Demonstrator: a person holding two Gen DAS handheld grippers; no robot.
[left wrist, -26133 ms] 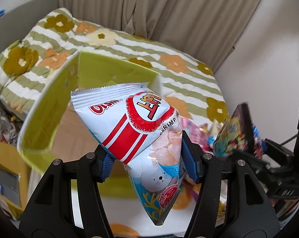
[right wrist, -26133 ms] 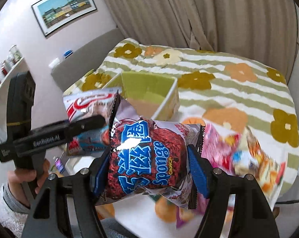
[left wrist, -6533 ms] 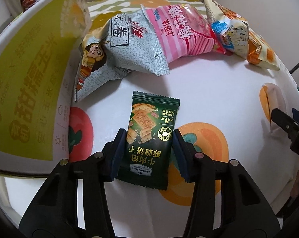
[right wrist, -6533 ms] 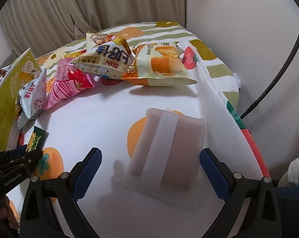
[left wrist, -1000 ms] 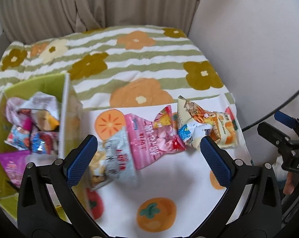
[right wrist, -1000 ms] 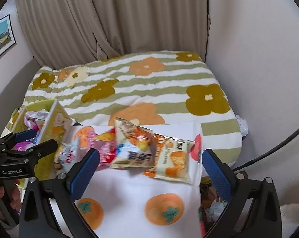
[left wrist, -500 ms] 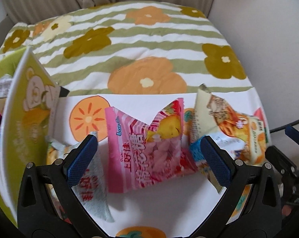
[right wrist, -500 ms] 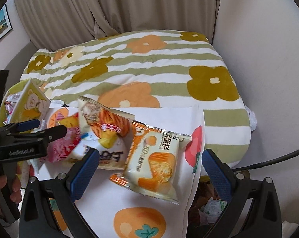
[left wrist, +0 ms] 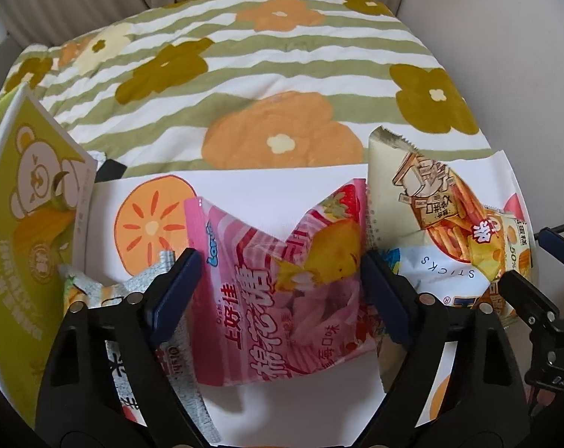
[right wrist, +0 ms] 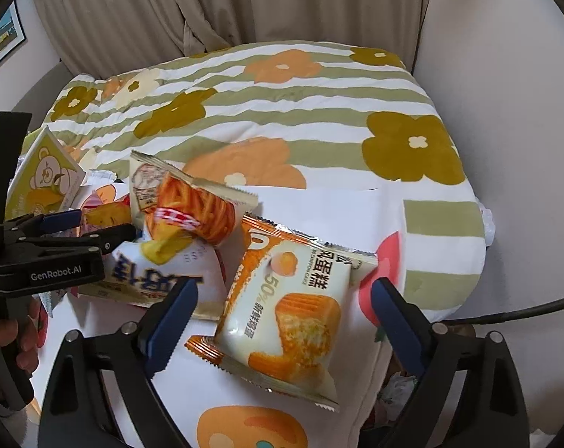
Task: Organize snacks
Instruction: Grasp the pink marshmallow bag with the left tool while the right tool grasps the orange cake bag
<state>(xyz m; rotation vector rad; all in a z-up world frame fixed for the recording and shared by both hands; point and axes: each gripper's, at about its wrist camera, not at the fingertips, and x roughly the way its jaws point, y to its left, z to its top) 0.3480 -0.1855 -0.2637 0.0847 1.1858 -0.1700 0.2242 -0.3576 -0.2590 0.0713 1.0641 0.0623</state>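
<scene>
My left gripper (left wrist: 278, 283) is open, its blue pads on either side of a pink cotton-candy snack bag (left wrist: 282, 291) lying on the white table (left wrist: 244, 186). My right gripper (right wrist: 282, 310) is open around an orange-and-white chiffon cake packet (right wrist: 289, 306), a little above it. Between the two lies a cream bag of potato sticks (right wrist: 177, 231), also in the left wrist view (left wrist: 435, 216). A grey-white snack bag (left wrist: 170, 366) lies under my left gripper's left finger. The green snack box (left wrist: 24, 224) stands at the left, with its inside hidden.
A striped flower quilt (right wrist: 282, 112) covers the bed behind the table. Curtains (right wrist: 207, 7) hang at the back and a wall is at the right. The table's right edge (right wrist: 379, 336) drops off beside the cake packet. A cable (right wrist: 524, 310) runs at the right.
Both grippers have come down and forward toward the row of snacks. The left one now straddles the pink bag and the right one straddles the cake packet. Both stay open.
</scene>
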